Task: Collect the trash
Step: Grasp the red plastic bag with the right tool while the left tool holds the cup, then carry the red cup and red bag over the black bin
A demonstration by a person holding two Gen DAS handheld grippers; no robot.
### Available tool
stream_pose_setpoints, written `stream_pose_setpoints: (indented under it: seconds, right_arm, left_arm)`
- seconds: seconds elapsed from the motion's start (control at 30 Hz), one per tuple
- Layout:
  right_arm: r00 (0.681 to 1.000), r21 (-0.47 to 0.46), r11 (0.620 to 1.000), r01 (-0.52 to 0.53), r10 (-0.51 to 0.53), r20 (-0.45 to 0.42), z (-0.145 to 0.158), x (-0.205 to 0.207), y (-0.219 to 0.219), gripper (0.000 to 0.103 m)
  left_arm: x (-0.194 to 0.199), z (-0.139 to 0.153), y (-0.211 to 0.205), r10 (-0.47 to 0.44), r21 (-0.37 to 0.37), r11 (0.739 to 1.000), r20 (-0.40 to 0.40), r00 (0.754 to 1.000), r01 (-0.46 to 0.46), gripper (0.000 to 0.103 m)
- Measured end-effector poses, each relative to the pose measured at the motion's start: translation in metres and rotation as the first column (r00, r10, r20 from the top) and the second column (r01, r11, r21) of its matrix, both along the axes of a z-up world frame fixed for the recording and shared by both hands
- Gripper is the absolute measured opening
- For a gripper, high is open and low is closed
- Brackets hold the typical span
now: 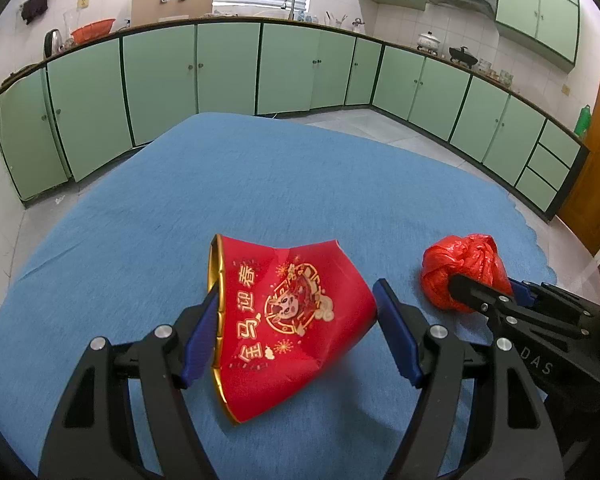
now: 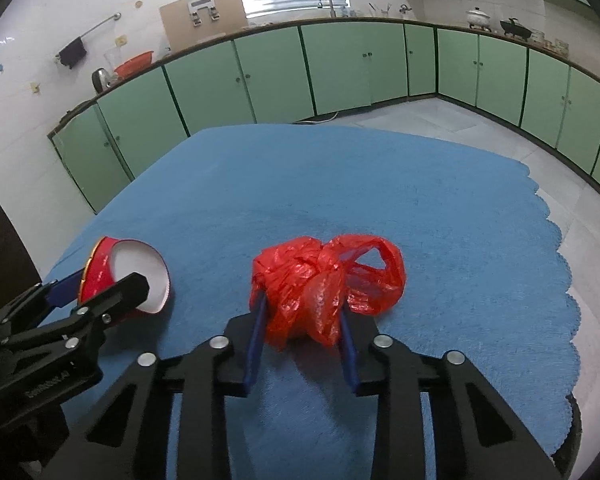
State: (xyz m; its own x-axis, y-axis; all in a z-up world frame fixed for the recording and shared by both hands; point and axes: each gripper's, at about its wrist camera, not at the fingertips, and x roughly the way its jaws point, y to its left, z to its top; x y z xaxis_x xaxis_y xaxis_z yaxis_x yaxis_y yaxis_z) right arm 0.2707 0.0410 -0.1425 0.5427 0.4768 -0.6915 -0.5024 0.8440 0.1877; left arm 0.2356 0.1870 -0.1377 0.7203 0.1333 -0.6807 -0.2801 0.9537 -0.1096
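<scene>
A crushed red paper cup with gold print and a gold rim (image 1: 288,312) lies on its side on the desk, which is covered by a blue cloth (image 1: 260,184). The right wrist view looks into its mouth: the white inside shows nothing in it. The left gripper (image 1: 296,320) stands wide around the cup, its blue pads (image 1: 198,340) at the rim on one side and at the cup's base on the other, touching both ends; the cup rests on the cloth.

Just to the right of the cup, near the desk's right edge, sits a crumpled red plastic bag tied into a bundle (image 2: 316,284), one handle loop sticking out to the far right. What is inside the bag cannot be told. The right gripper (image 2: 302,320) is partly closed on it, the blue pads (image 2: 256,344) pressing into the bundle's left and right sides.
</scene>
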Motion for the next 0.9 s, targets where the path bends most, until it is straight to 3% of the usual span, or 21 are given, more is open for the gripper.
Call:
stream_pose_setpoints:
  seconds: [0.13,0.2,0.9]
  right_arm:
    - [1.0,0.007,1.0,-0.004,0.004,0.006,0.002,-0.004,-0.001,0.024]
    - [1.0,0.009,1.0,-0.007,0.007,0.005,0.003,-0.007,-0.004,0.012]
    - [0.999,0.043,0.999,0.024,-0.026,0.028,0.026,-0.045,-0.046,0.01]
  left_arm:
    - [-0.001,0.003,0.0,-0.003,0.002,1.0,0.006,1.0,0.003,0.071]
    - [-0.002,0.005,-0.001,-0.006,0.003,1.0,0.008,1.0,0.006,0.071]
    - [-0.025,0.023,-0.025,-0.084,-0.001,0.996,0.035,0.996,0.084,0.071]
